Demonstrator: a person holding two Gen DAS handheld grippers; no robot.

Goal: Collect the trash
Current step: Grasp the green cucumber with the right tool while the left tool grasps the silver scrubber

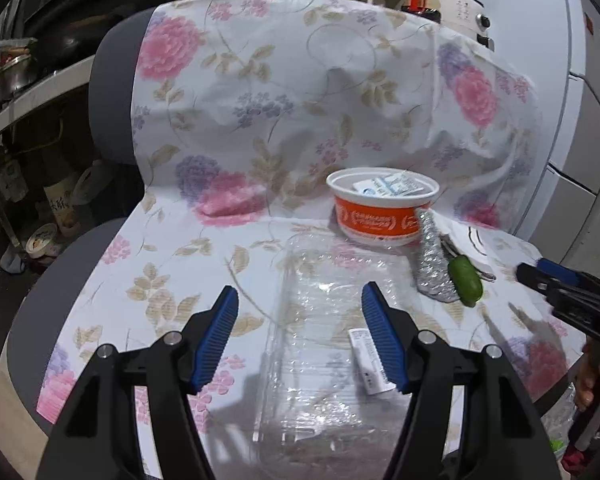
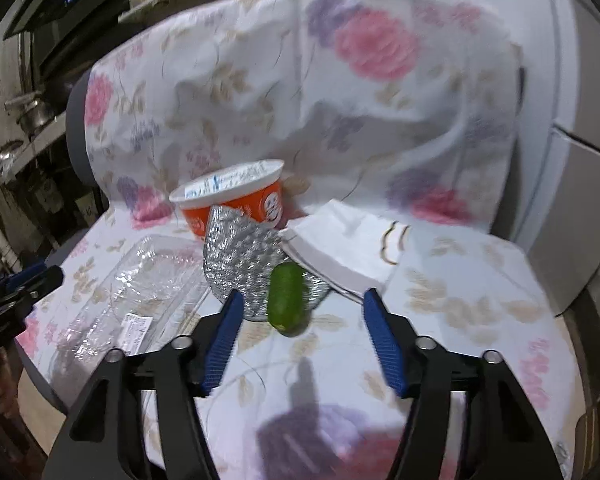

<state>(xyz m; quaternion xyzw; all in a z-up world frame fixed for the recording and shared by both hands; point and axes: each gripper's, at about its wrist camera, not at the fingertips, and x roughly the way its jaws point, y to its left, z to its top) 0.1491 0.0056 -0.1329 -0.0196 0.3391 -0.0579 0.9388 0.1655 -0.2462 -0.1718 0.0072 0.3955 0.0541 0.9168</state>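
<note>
We see the clear tray [image 1: 332,320] lying nearest on the cloth [image 1: 260,92], the cup [image 1: 380,208] behind it, foil [image 1: 432,264] and cucumber [image 1: 466,280] right of both.

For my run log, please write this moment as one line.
left gripper: open, above clear plastic clamshell | right gripper: open, facing green vegetable on crumpled foil

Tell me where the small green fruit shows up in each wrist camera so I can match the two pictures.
Left wrist: green fruit right of centre, beside the silver foil piece.
Right wrist: green fruit at centre, just ahead of the open right gripper.
Shared landmark: orange cup behind the foil.
</note>
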